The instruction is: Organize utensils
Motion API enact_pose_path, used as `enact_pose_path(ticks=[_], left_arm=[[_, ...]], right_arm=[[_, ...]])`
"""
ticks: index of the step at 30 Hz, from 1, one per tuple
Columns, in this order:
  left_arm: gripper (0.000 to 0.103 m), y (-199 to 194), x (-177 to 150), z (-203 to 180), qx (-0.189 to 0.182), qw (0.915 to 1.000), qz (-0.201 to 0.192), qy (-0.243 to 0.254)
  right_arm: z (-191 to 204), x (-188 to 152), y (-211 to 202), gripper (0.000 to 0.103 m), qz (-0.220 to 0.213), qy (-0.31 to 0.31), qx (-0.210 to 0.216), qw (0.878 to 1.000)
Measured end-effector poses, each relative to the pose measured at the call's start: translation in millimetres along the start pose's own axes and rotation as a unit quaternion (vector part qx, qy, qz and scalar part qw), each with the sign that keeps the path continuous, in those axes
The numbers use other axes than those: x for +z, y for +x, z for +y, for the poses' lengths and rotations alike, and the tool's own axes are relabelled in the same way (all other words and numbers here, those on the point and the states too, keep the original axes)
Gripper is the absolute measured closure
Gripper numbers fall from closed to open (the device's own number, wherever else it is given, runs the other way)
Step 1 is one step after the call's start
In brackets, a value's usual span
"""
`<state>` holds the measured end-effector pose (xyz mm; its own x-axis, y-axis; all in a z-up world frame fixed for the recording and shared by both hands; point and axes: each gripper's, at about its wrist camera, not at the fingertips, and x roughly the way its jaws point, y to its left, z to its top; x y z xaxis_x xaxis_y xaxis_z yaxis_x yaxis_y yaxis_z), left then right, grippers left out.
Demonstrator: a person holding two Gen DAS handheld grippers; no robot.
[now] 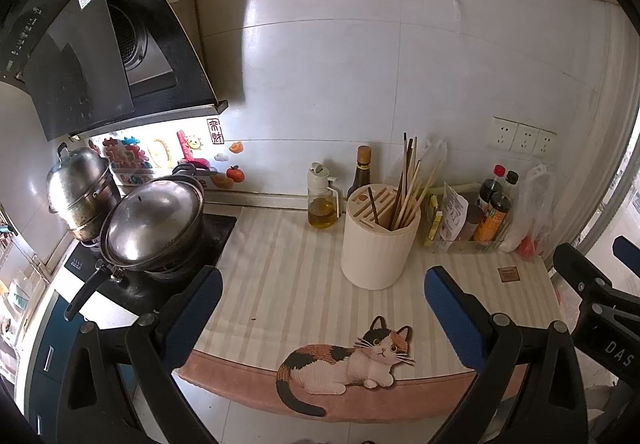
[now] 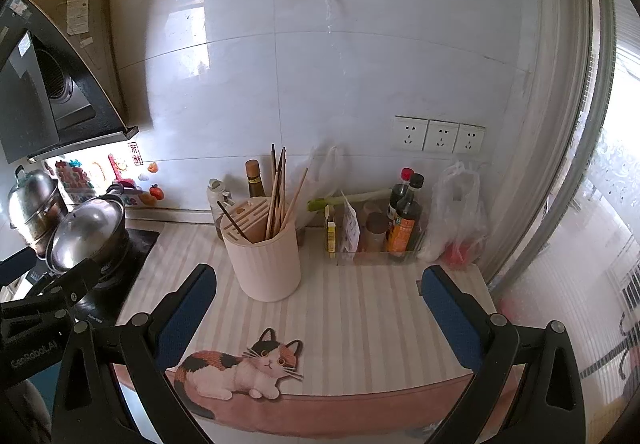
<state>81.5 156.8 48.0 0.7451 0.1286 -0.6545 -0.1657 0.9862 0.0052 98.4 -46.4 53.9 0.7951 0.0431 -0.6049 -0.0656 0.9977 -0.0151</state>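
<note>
Both grippers are hovering over the near edge of the table (image 2: 360, 316), which is wearing a striped mat with a calico cat (image 2: 248, 368) printed along its near border. The left gripper (image 1: 320, 320) is holding its jaws spread wide with nothing between them, and the right gripper (image 2: 316, 320) is doing the same, its blue pads (image 2: 452, 316) standing well apart over bare mat. Neither is touching anything, so the work appears to be just starting or pausing between picks.

The task's thing, the cream utensil holder (image 2: 264, 256), is standing upright on the mat toward the far side, left of centre in the right wrist view. Its lid is cut with slots and one larger opening. Most of the chopsticks (image 2: 280, 196) are leaning together in that opening, fanning out to the right, probably because it is wide and lets them tip. One dark chopstick (image 2: 234, 224) is poking out of a slot on the left side, tilted away from the bundle, which suggests it is the odd one to regroup.

Behind the holder an oil dispenser (image 1: 322, 196) and a dark bottle (image 1: 362, 172) are sitting against the wall, and to the right a clear tray of sauce bottles (image 2: 404, 216) is keeping condiments clear of the working space. A lidded wok (image 1: 154, 220) is resting on the stove at the left.
</note>
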Motion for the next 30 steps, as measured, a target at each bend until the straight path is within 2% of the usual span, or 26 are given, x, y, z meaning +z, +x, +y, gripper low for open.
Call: enact_pose_path(ticks=[30], left_arm=[[0.0, 5.2, 1.2, -2.5, -0.002, 1.0, 0.001, -0.003]], right_arm=[[-2.3, 1.1, 0.5, 0.0, 0.002, -0.001, 0.001, 1.0]])
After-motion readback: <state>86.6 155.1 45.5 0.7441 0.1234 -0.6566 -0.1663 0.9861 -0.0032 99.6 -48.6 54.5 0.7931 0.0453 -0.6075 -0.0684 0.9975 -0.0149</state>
